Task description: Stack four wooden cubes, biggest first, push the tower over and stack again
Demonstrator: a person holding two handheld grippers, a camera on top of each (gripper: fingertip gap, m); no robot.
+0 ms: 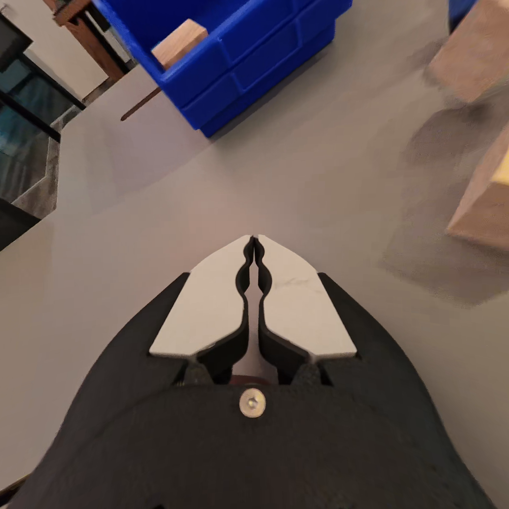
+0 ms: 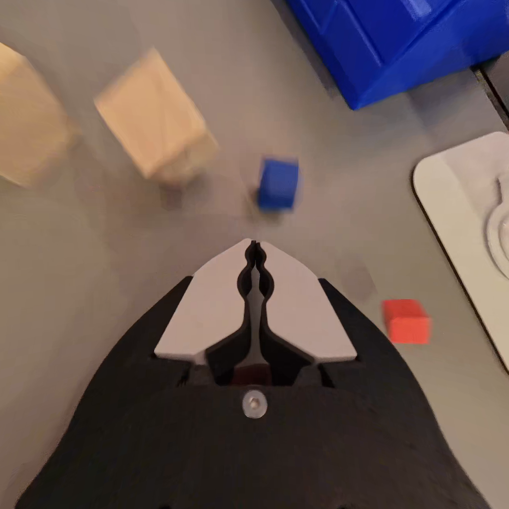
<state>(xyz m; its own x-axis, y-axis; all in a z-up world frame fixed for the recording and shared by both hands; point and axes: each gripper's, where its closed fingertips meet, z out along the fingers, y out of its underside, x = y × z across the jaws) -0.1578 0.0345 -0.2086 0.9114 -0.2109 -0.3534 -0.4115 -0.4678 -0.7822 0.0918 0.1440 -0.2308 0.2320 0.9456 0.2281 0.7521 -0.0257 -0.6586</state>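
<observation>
Left gripper (image 1: 253, 237): jaws pressed together at the tips, nothing between them, held over bare grey tabletop (image 1: 192, 192). Ahead stands a blue plastic bin (image 1: 248, 82) with one pale wooden cube (image 1: 179, 44) inside against its wall. Two more pale wooden blocks sit at the right edge, one far (image 1: 473, 63), one nearer (image 1: 487, 198), both blurred, well apart from the fingers.

Right gripper (image 2: 254, 242): jaws likewise closed tip to tip, empty. A small blue cube (image 2: 278, 184) lies just ahead, not touching. A small red cube (image 2: 407, 322) sits to the right, near a white moulded tray (image 2: 446, 198). Two blurred wooden blocks (image 2: 154, 118) (image 2: 24, 118) lie ahead-left; a blue bin corner (image 2: 399, 52) is ahead-right.
</observation>
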